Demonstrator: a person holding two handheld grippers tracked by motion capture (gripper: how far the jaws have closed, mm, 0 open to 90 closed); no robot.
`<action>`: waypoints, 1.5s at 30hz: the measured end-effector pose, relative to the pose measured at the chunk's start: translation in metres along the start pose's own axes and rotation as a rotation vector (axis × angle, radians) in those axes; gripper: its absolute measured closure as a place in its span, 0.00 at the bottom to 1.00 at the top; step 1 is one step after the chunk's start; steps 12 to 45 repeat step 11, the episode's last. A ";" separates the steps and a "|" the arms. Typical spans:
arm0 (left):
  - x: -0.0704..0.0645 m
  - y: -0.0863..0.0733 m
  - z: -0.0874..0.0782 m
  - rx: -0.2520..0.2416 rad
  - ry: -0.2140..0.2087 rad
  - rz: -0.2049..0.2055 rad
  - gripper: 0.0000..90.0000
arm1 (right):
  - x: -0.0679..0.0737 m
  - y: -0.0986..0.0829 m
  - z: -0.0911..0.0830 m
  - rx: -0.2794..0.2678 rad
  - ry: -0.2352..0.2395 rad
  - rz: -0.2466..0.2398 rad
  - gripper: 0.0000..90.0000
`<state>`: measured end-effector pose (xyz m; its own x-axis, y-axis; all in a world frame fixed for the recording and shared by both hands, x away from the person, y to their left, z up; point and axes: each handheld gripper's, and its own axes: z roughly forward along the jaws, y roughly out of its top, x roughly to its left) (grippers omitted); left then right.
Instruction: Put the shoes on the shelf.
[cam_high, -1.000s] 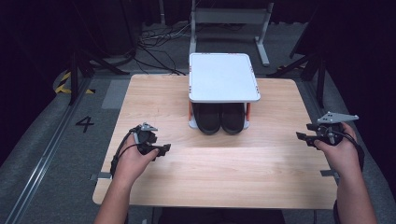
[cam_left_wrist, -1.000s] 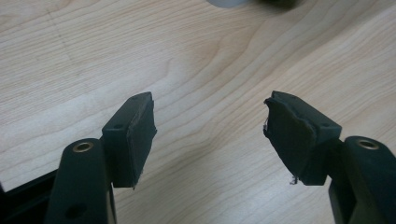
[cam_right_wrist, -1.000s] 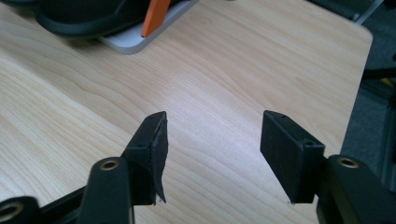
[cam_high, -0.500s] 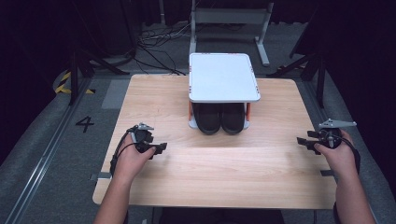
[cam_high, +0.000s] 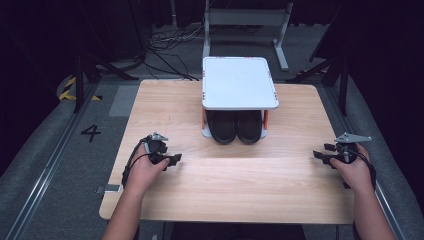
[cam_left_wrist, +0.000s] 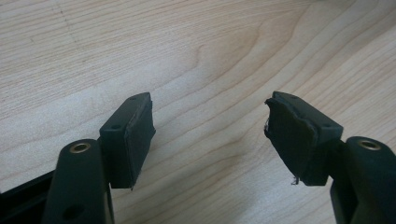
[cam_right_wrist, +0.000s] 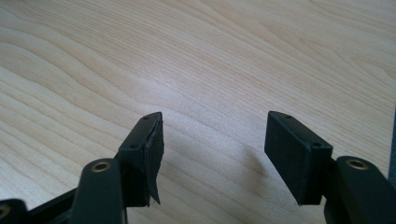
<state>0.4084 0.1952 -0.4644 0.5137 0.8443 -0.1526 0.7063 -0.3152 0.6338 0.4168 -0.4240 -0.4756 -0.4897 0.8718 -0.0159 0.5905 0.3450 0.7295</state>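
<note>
Right gripper (cam_high: 327, 151) has lowered to the table (cam_high: 240, 200) — both grippers' jaws apart, empty — approach shoes (cam_high: 236, 126) ahead squarely.

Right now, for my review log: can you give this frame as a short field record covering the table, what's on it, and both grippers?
surface: light wooden table
rack: small white-topped rack with orange legs, far centre
under rack: pair of black shoes, side by side
left gripper: open, empty, low over wood near left edge
right gripper: open, empty, by right edge
contact with rack or shoes: none
</note>
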 end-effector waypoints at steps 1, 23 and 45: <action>0.000 0.000 0.000 0.001 0.002 -0.003 0.36 | 0.000 -0.001 0.001 0.003 0.001 0.000 0.42; 0.000 0.002 -0.001 -0.074 0.002 0.006 0.37 | 0.003 -0.001 0.003 -0.020 -0.010 0.032 0.38; 0.000 0.002 -0.001 -0.074 0.002 0.006 0.37 | 0.003 -0.001 0.003 -0.020 -0.010 0.032 0.38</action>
